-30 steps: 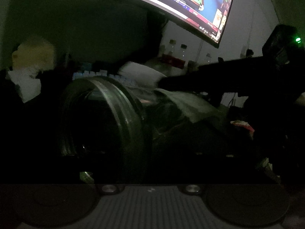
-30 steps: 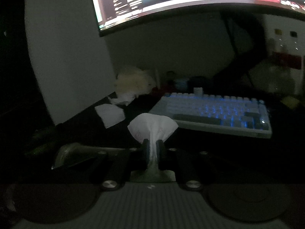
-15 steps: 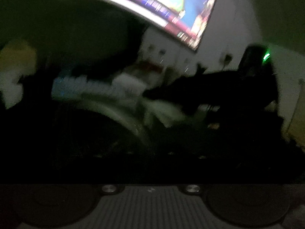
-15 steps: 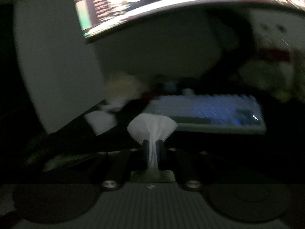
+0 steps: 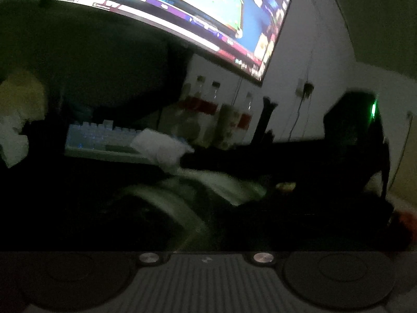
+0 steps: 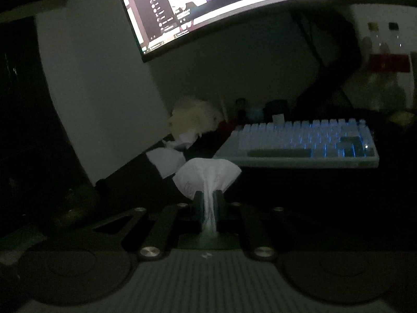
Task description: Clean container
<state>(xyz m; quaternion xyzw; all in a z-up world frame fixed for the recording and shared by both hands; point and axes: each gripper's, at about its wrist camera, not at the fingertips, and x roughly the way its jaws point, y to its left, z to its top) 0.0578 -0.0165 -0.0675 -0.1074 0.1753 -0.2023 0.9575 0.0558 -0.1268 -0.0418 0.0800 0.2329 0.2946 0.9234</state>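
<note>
The scene is dark. In the left wrist view a clear round container [image 5: 172, 208] lies on its side right in front of the camera, blurred, its rim toward the left. My left gripper's fingers are lost in the dark around it. My right gripper [image 6: 208, 203] is shut on a white tissue [image 6: 207, 173] that fans out above the fingertips. In the left wrist view the same tissue [image 5: 161, 147] shows at the tip of the dark right gripper [image 5: 187, 156], just above and behind the container.
A backlit keyboard [image 6: 302, 143] lies on the dark desk under a large curved monitor [image 6: 234, 5]. Crumpled tissues [image 6: 166, 157] and a pale fluffy object [image 6: 192, 116] sit at the left. Bottles [image 5: 208, 99] stand at the back right.
The left wrist view has swung, so the container sits lower and farther right and is blurred. The right gripper still pinches the tissue and has shifted slightly over the desk.
</note>
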